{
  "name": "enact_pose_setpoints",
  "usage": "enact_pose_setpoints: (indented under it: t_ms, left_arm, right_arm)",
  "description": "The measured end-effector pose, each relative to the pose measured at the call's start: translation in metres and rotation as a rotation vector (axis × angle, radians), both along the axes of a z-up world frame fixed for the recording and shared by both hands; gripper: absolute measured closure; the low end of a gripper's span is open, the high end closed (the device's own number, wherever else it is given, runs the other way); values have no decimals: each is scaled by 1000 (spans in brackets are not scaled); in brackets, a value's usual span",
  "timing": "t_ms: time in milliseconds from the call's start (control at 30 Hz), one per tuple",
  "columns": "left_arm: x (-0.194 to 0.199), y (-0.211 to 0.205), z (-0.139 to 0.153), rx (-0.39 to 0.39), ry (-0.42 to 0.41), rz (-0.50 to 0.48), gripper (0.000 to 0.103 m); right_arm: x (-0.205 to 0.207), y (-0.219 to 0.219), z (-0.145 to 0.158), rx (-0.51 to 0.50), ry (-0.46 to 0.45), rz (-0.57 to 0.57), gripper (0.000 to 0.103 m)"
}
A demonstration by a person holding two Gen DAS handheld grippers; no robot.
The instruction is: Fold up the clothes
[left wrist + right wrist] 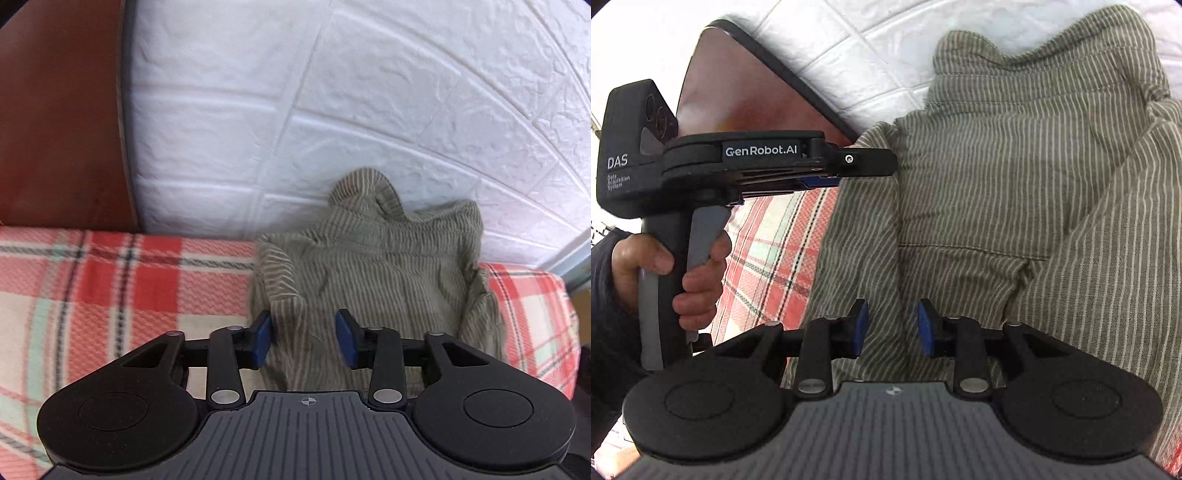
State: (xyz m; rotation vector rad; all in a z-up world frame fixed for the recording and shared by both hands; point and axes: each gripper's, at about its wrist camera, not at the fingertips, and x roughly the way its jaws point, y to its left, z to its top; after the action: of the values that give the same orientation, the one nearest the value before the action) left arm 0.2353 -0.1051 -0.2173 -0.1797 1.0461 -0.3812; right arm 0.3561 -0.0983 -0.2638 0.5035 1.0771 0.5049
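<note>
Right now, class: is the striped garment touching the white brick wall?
Touching. In the left wrist view the garment's humped top edge lies directly against the wall above the plaid cover, with no gap showing between them.

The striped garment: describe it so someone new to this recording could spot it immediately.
Find the white brick-pattern wall behind the red plaid bedcover. Bunched against its foot lies the striped garment, olive-grey with thin pale stripes and a stitched seam. It is the only striped, muted fabric there, unlike the bright checked cover beneath it.
</note>
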Motion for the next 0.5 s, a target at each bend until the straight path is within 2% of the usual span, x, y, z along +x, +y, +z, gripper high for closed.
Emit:
enact_pose_setpoints:
  t_ms: [33, 100, 133, 167, 267, 367, 433, 500]
  left_arm:
    - [3, -1, -4, -5, 13, -3, 89]
    - [6, -2, -8, -32, 34, -8, 98]
    - [6, 0, -7, -69, 33, -9, 99]
    - [6, 1, -5, -106, 30, -11, 100]
    - [6, 5, 2, -187, -1, -13, 100]
    - [13, 4, -16, -164, 16, 8, 100]
    - [14, 2, -32, -150, 27, 19, 99]
    - [11, 1, -36, -163, -4, 31, 97]
  right_arm:
    - [0, 0, -1, 5, 4, 1, 70]
    - [1, 1, -1, 27, 21, 7, 75]
    - [1, 2, -1, 38, 29, 10, 98]
    - [0, 1, 1, 47, 30, 8, 101]
    - [-11, -6, 22, 42, -34, -32, 101]
    - [-21, -11, 33, -9, -69, -54, 101]
    - [-17, -6, 24, -55, -49, -55, 101]
    - [-15, -3, 13, -73, -27, -61, 101]
